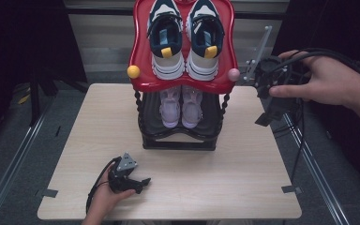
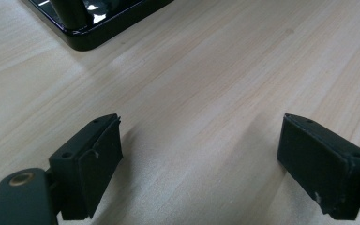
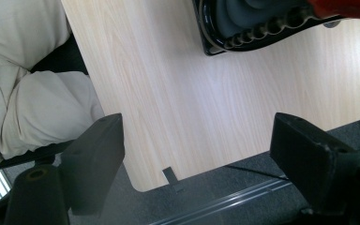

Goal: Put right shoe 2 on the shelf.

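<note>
Sneakers, navy-and-white pair (image 1: 186, 35), sit on the red top tier (image 1: 143, 70) of the shoe rack on the table (image 1: 243, 178). Likely light, soft uppers, stiff soles; best pinched at the heel collar. Right tool (image 1: 262, 101) is raised beside the rack, spread, empty. Left tool (image 1: 143, 183) rests low on the table, spread too.

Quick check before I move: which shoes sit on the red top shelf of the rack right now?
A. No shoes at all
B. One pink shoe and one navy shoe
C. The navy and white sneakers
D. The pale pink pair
C: the high view shows the navy and white sneakers side by side on the red top shelf, while the pale pink pair sits on the black lower shelf.
</note>
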A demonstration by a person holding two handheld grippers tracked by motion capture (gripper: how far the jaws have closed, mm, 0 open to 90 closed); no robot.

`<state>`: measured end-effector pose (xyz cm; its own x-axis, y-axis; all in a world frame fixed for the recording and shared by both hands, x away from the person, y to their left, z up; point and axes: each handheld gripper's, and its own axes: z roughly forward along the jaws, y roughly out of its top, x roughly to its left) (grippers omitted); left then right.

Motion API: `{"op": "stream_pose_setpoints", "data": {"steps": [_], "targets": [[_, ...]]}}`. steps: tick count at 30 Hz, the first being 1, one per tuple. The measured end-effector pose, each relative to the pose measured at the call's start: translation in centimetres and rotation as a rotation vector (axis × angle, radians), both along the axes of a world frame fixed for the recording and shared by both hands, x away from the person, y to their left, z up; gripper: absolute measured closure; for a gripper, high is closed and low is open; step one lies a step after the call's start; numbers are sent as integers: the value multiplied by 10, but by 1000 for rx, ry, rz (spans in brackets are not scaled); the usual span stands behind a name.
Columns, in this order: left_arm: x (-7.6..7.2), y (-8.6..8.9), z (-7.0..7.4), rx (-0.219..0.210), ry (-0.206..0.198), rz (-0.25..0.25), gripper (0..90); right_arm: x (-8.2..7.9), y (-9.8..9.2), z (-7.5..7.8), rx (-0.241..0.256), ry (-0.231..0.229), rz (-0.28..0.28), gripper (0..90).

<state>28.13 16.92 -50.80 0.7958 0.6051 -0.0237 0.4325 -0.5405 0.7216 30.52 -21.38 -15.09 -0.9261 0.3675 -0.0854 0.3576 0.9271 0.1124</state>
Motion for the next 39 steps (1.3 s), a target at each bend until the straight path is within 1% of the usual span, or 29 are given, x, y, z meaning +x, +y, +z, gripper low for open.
{"op": "stream_pose_setpoints", "data": {"steps": [2,3,5,11,16,19,21,23,26,28,29,31,32,34,37,39], "targets": [[0,0,0,-3,1,2,135,-2,0,-5,5,4,0,178],[0,0,0,-4,0,2,134,-3,0,-9,-5,8,1,180],[0,0,0,-3,1,2,134,-5,-1,-16,-8,18,2,179],[0,0,0,4,3,-3,134,-8,-3,-32,0,23,3,178],[0,0,0,4,3,-1,134,-12,-5,-47,-11,31,8,178],[0,0,0,1,4,1,134,-14,-7,-56,-27,41,10,178],[0,0,0,-2,3,1,134,-14,-8,-61,-19,42,18,178],[0,0,0,-2,4,3,134,-15,-9,-67,-24,51,7,178],[0,0,0,-1,4,3,134,-15,-11,-76,-35,53,16,178],[0,0,0,-1,4,2,134,-15,-12,-81,-37,63,5,177],[0,0,0,-1,4,3,134,-15,-13,-84,-31,59,8,178],[0,0,0,-2,-1,4,134,-15,-15,-90,-37,60,9,177],[0,0,0,-1,-1,4,134,-15,-15,-93,-38,64,0,178],[0,0,0,-5,-1,4,134,-15,-17,-100,-40,63,8,177],[0,0,0,-2,0,5,134,-16,-18,-112,-35,69,7,178],[0,0,0,-3,0,5,134,-16,-18,-117,-32,72,6,178]]}}
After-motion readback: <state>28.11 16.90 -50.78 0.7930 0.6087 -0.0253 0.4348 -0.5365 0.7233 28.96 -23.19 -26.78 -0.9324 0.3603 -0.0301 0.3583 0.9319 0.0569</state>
